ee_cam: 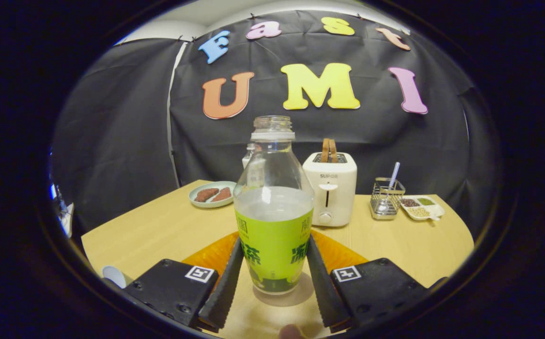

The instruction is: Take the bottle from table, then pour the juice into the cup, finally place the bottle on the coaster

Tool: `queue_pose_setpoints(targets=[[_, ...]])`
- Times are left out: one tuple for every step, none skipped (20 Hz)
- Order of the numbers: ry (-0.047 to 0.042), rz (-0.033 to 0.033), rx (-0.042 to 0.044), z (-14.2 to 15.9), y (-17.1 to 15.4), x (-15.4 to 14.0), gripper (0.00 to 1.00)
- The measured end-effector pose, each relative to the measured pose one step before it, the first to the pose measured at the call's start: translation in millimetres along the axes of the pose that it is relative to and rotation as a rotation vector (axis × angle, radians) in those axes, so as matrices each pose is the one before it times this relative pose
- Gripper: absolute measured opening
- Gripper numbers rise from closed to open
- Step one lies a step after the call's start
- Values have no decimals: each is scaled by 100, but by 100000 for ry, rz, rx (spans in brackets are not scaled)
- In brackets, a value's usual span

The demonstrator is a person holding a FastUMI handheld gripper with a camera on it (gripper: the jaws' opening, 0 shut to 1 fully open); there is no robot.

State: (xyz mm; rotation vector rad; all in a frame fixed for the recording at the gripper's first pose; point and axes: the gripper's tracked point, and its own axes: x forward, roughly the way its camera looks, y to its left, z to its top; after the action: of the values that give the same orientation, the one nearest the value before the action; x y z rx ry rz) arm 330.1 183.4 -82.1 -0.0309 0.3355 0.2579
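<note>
A clear, uncapped bottle (273, 221) with a green label stands upright between my fingers, about half full of pale liquid. My gripper (273, 263) is shut on the bottle, one finger pressing on each side of the label. The bottle's base is low over the wooden table (159, 230), with its shadow right under it. An orange coaster (208, 256) lies just beyond the fingers, behind the bottle. A white rounded rim, possibly the cup (114, 276), peeks out left of the left finger's mount.
A white toaster (331, 190) with two slices in it stands beyond the coaster. A second small bottle (248, 157) is behind the held one. A plate of brown food (212, 194) sits back left. A wire rack (386, 200) and a divided dish (422, 207) sit back right.
</note>
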Motion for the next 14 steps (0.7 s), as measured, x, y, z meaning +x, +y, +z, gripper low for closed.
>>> queue_pose_setpoints(targets=[[-340, -615, -585, -191, -80, 174, 77], [-483, -481, -643, -168, -211, 418, 77], [-322, -301, -416, -216, -12, 254, 77], [184, -103, -110, -420, -89, 160, 77], [194, 167, 18, -317, 86, 205, 77], [21, -107, 88, -254, -111, 157, 78], [343, 44, 185, -243, -153, 197, 78], [26, 387, 664, -292, -125, 283, 78], [407, -277, 475, -256, -229, 159, 79], [176, -296, 192, -234, -243, 106, 79], [-281, -448, -28, -40, -231, 65, 79], [-659, -148, -90, -15, -63, -23, 80], [-466, -95, -545, -22, -12, 5, 80], [-75, 100, -378, -140, 30, -56, 81]])
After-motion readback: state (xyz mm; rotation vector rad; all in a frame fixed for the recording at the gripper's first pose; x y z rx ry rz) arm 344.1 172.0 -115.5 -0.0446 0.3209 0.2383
